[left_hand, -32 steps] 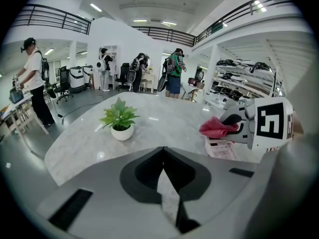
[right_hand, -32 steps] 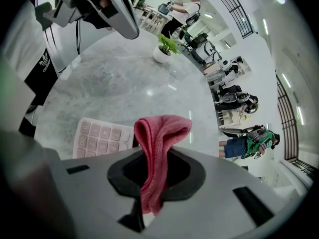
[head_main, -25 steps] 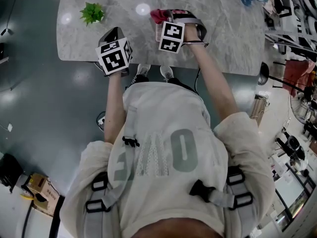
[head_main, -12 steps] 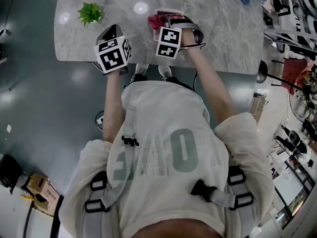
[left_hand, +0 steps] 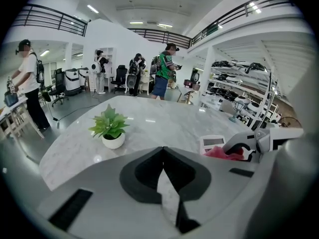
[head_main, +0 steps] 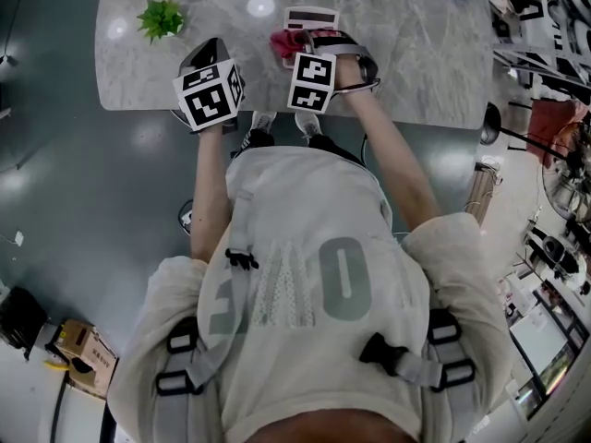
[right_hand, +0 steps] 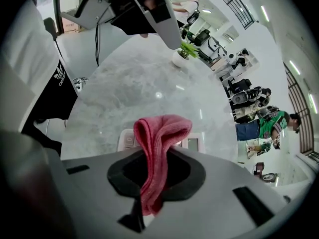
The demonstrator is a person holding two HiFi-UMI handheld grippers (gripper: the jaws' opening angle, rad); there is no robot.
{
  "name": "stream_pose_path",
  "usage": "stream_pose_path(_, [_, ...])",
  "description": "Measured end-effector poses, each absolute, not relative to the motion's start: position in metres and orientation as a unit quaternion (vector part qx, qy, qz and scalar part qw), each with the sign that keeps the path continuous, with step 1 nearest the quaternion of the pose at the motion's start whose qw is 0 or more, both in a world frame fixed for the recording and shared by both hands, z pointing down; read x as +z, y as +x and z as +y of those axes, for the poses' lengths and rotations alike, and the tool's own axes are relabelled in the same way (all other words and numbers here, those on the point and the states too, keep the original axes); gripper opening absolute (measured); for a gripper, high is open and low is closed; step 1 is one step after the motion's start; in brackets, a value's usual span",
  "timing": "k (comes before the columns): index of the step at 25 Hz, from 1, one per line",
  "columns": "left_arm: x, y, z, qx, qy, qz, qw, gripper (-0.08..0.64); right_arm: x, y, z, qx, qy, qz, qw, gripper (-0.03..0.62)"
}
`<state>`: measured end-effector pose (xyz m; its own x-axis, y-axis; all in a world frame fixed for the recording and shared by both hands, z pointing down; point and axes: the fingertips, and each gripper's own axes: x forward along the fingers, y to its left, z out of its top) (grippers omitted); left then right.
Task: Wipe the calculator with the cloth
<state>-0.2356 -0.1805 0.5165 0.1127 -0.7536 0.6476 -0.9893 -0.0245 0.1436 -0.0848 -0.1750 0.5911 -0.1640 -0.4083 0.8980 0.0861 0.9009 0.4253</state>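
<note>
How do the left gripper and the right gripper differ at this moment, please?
The left gripper has its jaws shut on nothing; the right gripper has its jaws shut on the pink cloth. The left gripper hangs by the near edge of the table, left of the calculator; the right gripper is over the calculator. Both carry a marker cube.

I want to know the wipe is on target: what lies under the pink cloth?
The white calculator lies under the pink cloth held in the right gripper. Only its edges show either side; its middle is covered, so contact cannot be told.
</note>
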Motion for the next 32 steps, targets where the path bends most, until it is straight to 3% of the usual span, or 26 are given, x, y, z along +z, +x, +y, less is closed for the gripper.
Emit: stream_pose_path(32, [0.519,-0.207,-0.163,0.197,0.691,-0.630,0.296,0.020,0.602,-0.079,-0.102,-0.134,0.081,-0.777,0.610,0.055])
